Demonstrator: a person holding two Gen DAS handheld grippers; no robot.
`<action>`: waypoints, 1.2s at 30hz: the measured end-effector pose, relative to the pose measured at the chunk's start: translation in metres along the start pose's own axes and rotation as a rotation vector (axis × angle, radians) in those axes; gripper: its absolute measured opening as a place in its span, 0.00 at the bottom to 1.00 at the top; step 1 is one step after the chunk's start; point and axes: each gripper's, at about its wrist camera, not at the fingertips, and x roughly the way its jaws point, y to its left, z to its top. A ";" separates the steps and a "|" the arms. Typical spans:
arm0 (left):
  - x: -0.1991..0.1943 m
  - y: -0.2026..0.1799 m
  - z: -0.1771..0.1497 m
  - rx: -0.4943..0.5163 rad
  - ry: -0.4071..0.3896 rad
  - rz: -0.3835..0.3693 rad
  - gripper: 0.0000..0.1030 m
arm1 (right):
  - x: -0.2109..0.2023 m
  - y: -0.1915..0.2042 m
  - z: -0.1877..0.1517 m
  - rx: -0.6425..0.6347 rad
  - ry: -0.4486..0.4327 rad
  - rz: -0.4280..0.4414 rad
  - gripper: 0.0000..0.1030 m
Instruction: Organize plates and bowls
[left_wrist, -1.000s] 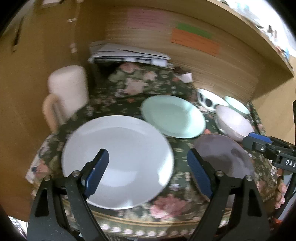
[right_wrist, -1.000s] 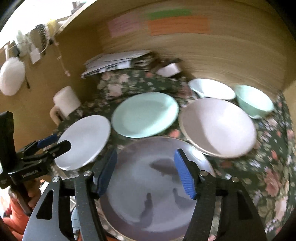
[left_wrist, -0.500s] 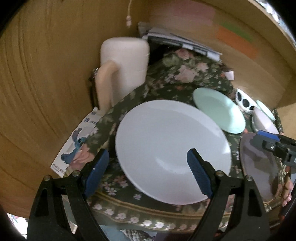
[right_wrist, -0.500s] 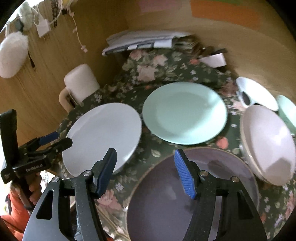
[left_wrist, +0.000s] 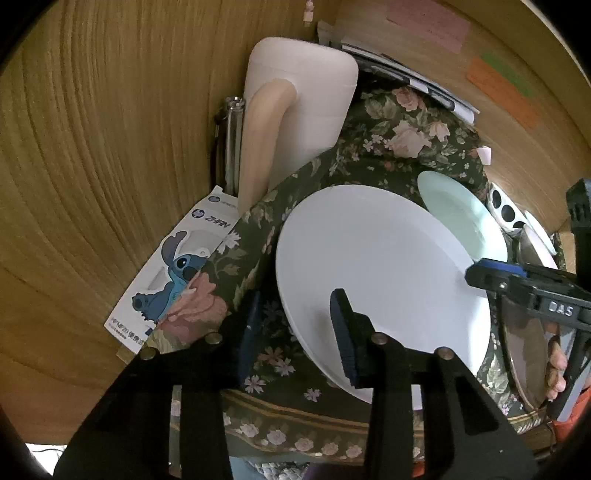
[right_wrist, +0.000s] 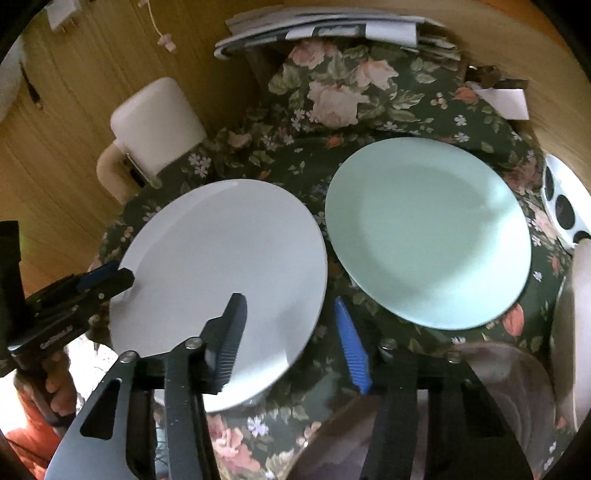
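Two grippers have come in on the white plate from opposite sides. It lies flat on the floral tablecloth, empty, with the pale green plate just beside it and also empty. A dark greyish plate sits near the table's front edge, a spotted bowl at the far right, and a pale bowl's rim next to that; I cannot see inside either bowl.

The left gripper straddles the white plate's edge, one blue pad over the plate, the other over the cloth beside it. Its jaws have just been closing, but whether the pads press the rim I cannot tell. The right gripper has also been narrowing; it straddles the opposite edge the same way, one finger over the plate and one over the cloth, with a gap on each side, so it grips nothing.

A second ago the right gripper hung over the dark plate and the left stood wide across the white one; both have since shifted sideways onto its rim.

Around the table stand wood-panelled walls, a cream padded chair at the far side, a stack of papers, and a printed box with a blue cartoon figure wedged by the wall.
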 end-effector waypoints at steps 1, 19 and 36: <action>0.001 0.000 0.000 0.001 0.001 -0.003 0.38 | 0.003 -0.001 0.001 0.003 0.007 0.003 0.37; 0.015 -0.003 0.005 0.021 0.027 -0.025 0.26 | 0.024 -0.003 0.006 0.029 0.032 -0.004 0.25; -0.004 -0.020 0.006 0.045 -0.026 -0.045 0.26 | -0.018 -0.007 -0.009 0.028 -0.056 -0.017 0.25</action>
